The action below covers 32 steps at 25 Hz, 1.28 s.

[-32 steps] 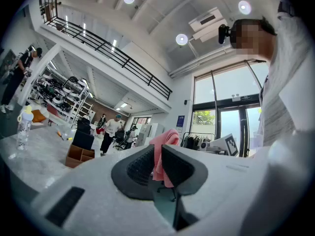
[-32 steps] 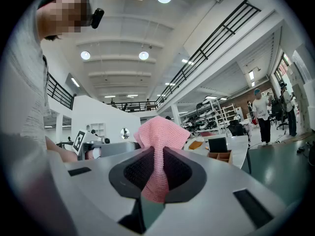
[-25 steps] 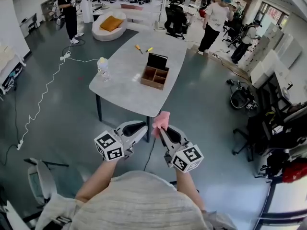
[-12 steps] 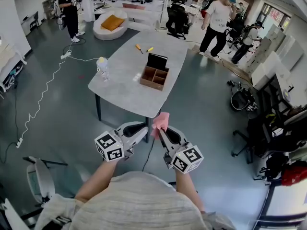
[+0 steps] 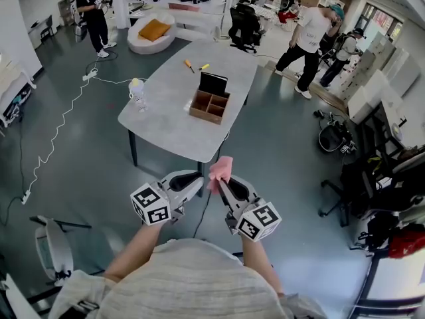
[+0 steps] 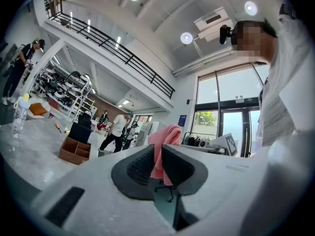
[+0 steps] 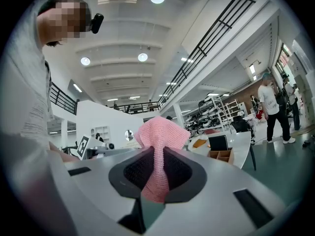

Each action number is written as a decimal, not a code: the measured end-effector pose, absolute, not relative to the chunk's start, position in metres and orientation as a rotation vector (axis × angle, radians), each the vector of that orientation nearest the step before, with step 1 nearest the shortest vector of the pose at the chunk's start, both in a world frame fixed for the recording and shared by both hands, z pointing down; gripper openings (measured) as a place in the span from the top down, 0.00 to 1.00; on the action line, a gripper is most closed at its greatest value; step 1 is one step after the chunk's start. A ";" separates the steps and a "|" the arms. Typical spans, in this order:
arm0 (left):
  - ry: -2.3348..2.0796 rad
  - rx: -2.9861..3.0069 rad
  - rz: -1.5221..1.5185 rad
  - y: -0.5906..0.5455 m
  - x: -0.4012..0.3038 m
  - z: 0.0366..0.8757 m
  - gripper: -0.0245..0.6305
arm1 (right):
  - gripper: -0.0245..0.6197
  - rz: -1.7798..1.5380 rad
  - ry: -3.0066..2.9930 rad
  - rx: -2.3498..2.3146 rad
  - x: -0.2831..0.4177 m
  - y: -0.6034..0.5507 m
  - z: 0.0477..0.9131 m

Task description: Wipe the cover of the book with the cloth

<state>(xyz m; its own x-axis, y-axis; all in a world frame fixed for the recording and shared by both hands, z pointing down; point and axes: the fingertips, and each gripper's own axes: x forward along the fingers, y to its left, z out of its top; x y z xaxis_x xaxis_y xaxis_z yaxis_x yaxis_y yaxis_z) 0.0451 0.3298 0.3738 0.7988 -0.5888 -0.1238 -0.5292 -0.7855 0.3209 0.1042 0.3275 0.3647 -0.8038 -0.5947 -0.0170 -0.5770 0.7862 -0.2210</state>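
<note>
Table drifts left in head view while right gripper stays pinched on the pink cloth, left gripper nearly closed beside its edge, grip unclear; cloth looks soft, light and floppy, so grab it bunched mid-fold.

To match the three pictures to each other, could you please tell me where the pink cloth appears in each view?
Head view: the pink cloth is low centre, at the tip of the right gripper.
Left gripper view: centre, seen through the narrow gap of the left gripper.
Right gripper view: centre, pinched between the jaws.
Shared landmark: the wooden divided box.
</note>
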 end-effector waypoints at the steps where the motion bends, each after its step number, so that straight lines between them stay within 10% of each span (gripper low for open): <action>1: -0.861 2.715 -0.317 0.330 0.048 0.375 0.88 | 0.89 -0.317 2.887 -0.952 0.108 0.328 0.365; 32: -0.808 2.700 -0.288 0.278 0.130 0.393 0.88 | 0.89 -0.376 2.861 -1.011 0.193 0.282 0.384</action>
<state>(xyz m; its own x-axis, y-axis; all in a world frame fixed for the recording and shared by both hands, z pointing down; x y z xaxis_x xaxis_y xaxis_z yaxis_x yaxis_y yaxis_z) 0.1300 0.2784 0.3930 0.8209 -0.5618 -0.1024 -0.5002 -0.7939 0.3457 0.1929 0.2816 0.3838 -0.7783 -0.6278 0.0024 -0.6071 0.7517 -0.2575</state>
